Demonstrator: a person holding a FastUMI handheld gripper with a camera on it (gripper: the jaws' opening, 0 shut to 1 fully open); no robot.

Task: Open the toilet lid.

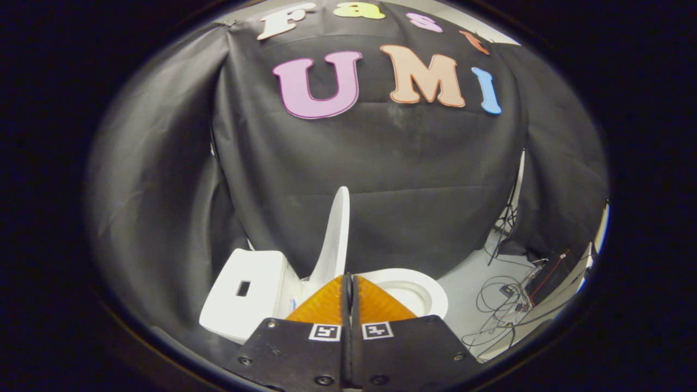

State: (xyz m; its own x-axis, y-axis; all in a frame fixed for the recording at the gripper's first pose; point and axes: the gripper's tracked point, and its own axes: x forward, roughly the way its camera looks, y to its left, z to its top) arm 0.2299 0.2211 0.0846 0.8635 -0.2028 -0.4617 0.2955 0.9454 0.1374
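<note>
My tool (349,291) points forward, its two orange fingers (321,307) pressed together with nothing between them.

The gripper (349,283) has two orange fingers (321,309) shaped like wedges, their translucent, finely ribbed surfaces tapering to points at 12 o'clock. They sit closed against each other, with only a thin dark seam running between them. Each finger rises from a flat black mounting plate (294,354) (matte, slightly dusty-looking), and the two plates spread outward toward 4 and 8 o'clock. A small square black-and-white marker (324,332) sits on the inner top corner of each plate. Round dark screw heads (323,379) dot the plates near their corners and lower edges.
</note>
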